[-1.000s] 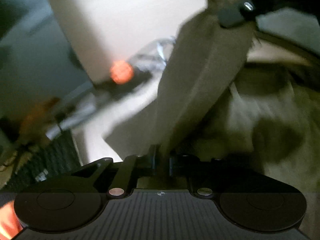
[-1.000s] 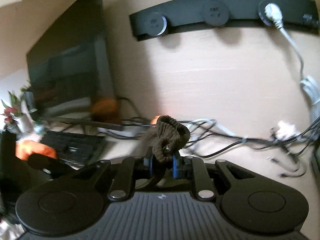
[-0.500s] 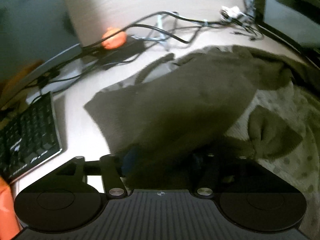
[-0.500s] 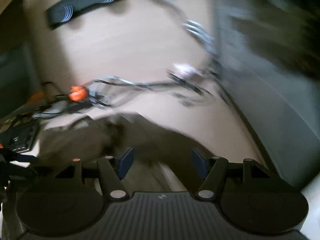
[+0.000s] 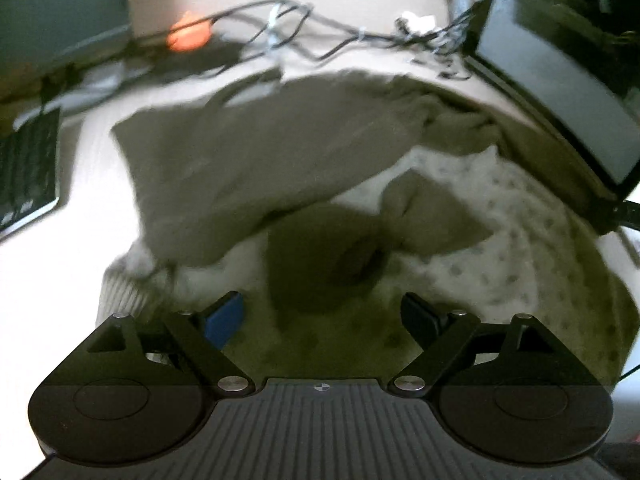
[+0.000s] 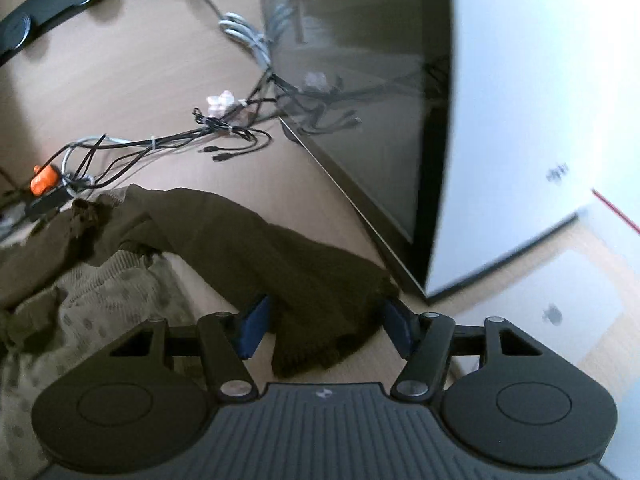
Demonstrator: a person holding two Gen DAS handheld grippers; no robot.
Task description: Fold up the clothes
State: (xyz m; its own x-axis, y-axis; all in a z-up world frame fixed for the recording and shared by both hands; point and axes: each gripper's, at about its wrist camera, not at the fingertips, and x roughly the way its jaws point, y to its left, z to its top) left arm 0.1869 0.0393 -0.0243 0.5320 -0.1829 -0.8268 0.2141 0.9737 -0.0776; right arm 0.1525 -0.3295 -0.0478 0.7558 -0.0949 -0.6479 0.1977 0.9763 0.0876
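Observation:
An olive-brown knitted garment [image 5: 248, 152] lies spread on the light wooden desk, partly over a cream dotted knit [image 5: 520, 236]. My left gripper [image 5: 322, 314] is open just above the dotted knit, holding nothing. In the right wrist view the brown garment's sleeve [image 6: 256, 248] runs from the far left toward me, and its cuff end lies between the open fingers of my right gripper [image 6: 324, 324]. The dotted knit [image 6: 108, 288] shows at the left there.
A dark monitor [image 6: 360, 92] stands to the right, also in the left wrist view [image 5: 560, 92]. Tangled cables [image 6: 224, 128] and an orange plug [image 6: 45, 178] lie behind the clothes. A keyboard [image 5: 28, 168] is at the left. A white laptop [image 6: 576, 304] lies at the right.
Both grippers were shut on the brown garment and held it up. They have let go and opened, and the garment now lies flat on the desk over the dotted knit.

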